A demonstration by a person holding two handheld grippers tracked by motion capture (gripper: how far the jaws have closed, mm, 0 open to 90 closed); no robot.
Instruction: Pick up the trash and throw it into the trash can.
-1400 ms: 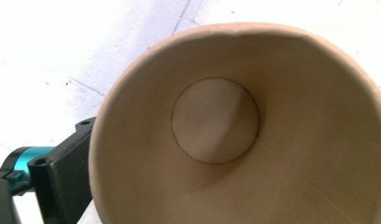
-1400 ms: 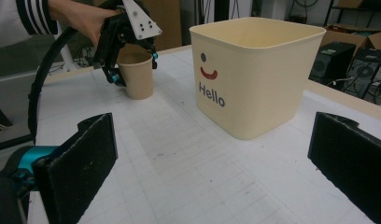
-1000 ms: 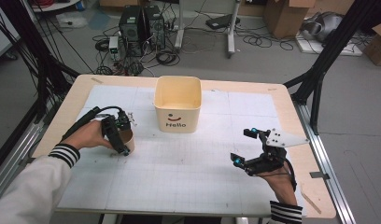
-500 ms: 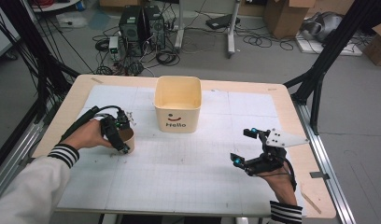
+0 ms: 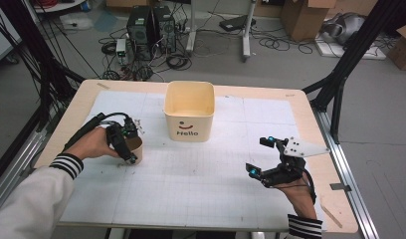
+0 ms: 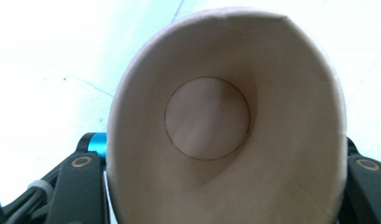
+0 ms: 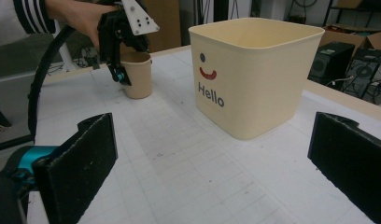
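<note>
Beyond the wooden table (image 5: pixel 310 107) a grey floor (image 5: pixel 290 64) carries computer towers (image 5: pixel 150 27), tangled cables (image 5: pixel 278 40) and cardboard boxes (image 5: pixel 304 17).

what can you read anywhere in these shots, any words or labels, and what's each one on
"Hello": dark letters on the front wall of the cream square plastic bin, beneath a printed smiley with a red mouth; it also reads in the high view.
The brown paper cup bears no print on the surfaces that show.
The cardboard boxes on the floor behind the table: any marks are too small to read.

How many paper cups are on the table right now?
1. A brown paper cup stands upright at the table's left side, left of the cream "Hello" bin, gripped by the left gripper. More might be hidden inside the bin.
</note>
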